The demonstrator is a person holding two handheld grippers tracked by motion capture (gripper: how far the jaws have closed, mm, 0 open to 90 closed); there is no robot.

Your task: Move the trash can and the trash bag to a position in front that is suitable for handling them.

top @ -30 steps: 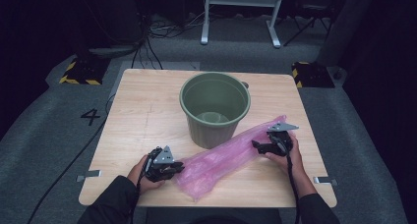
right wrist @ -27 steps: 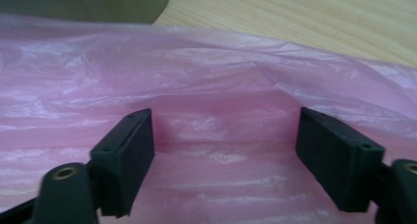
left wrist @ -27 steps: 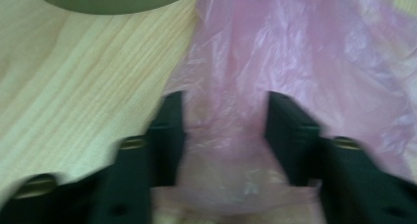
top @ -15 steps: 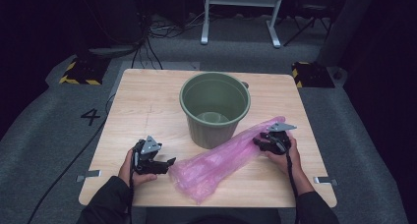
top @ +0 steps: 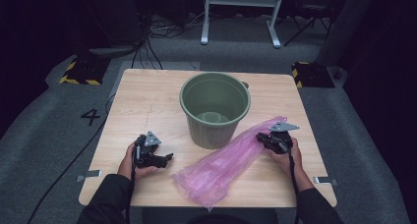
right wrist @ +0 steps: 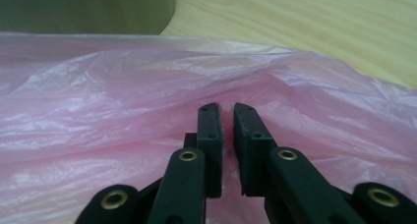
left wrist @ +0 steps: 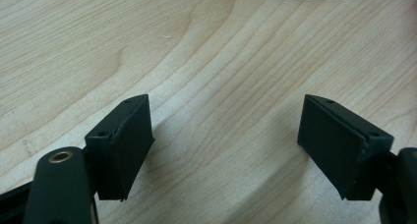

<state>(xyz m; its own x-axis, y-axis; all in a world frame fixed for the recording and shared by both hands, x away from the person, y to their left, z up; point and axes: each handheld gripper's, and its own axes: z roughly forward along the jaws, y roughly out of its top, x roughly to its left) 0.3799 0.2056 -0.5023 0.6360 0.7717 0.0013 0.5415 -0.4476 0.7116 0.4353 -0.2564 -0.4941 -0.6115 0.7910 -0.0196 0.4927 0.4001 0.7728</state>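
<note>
A pink plastic bag (top: 221, 167) lies flat and slanted across the table's front, to the right of and in front of a green bucket (top: 215, 108). My right gripper (top: 259, 137) sits at the bag's upper right end. In the right gripper view its jaws have just been closing, and this gripper (right wrist: 226, 111) now pinches a fold of the pink film (right wrist: 98, 86). My left gripper (top: 167, 158) rests on the bare wood to the left of the bag, apart from it. Its jaws have just been opening, and it (left wrist: 223, 135) stands wide with only wood between the pads.
The wooden table (top: 147, 101) has bare room to the left of and behind the bucket. Its front edge runs just below the bag's lower end. Dark floor with cables and a metal stand (top: 241, 17) lies beyond the far edge.
The left gripper has slid left, away from the bag's lower end, and its jaws have spread apart. The right gripper has stayed in place and closed on the bag's upper end.
</note>
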